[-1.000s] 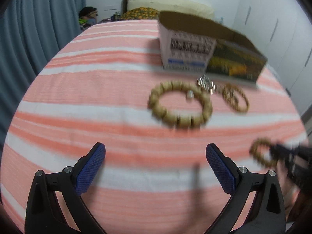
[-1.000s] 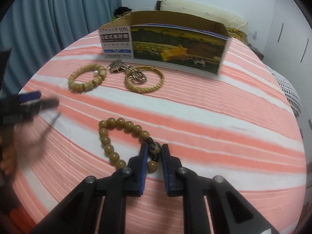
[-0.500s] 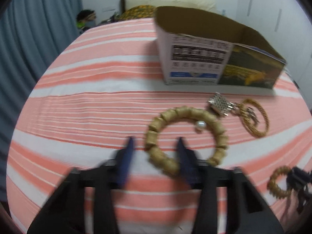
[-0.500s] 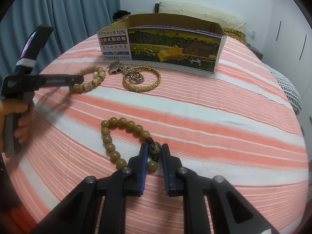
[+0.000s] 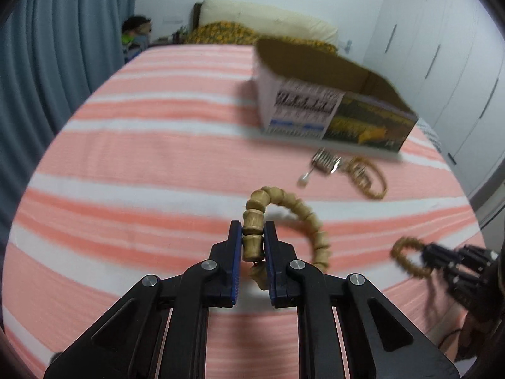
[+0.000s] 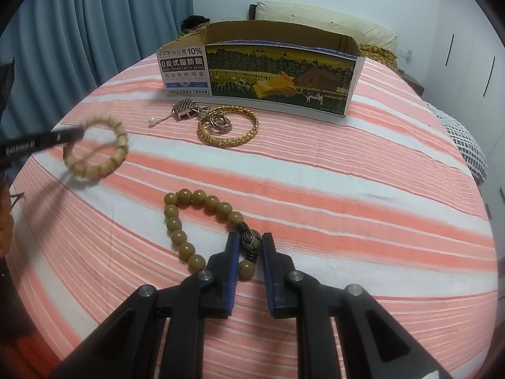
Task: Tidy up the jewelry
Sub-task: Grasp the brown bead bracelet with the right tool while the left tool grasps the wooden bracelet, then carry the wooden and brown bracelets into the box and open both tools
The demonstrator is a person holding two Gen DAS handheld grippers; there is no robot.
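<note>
Jewelry is all still outside the cardboard box (image 6: 277, 72), so by my reading the sorting has only begun. The box stands open-topped at the far side of the striped bed (image 6: 347, 170), and what shows of its inside in the left wrist view looks bare, though its floor is mostly hidden.

Two pieces are in hand. The left tool (image 5: 253, 237) has its jaws pressed on the pale wooden bead bracelet (image 5: 293, 211), pinching two or three barrel beads; the rest of the loop curls out to the right, and from the right wrist view it hangs clear of the cover, with its shadow below it. The right tool (image 6: 251, 244) is closed on the brown bead bracelet (image 6: 192, 221), gripping it at the dark carved bead, while the loop lies on the bed at the near side.

Left on the cover, just in front of the box: a gold bangle (image 6: 228, 126) with a cluster of metal rings (image 6: 217, 121) lying inside and over its rim, and to their left a small silver charm (image 6: 184, 107) with a cord ending in a pearl (image 6: 152, 122).

What remains, as I judge it, is carrying both held bracelets to the box and then fetching those three pieces.
</note>
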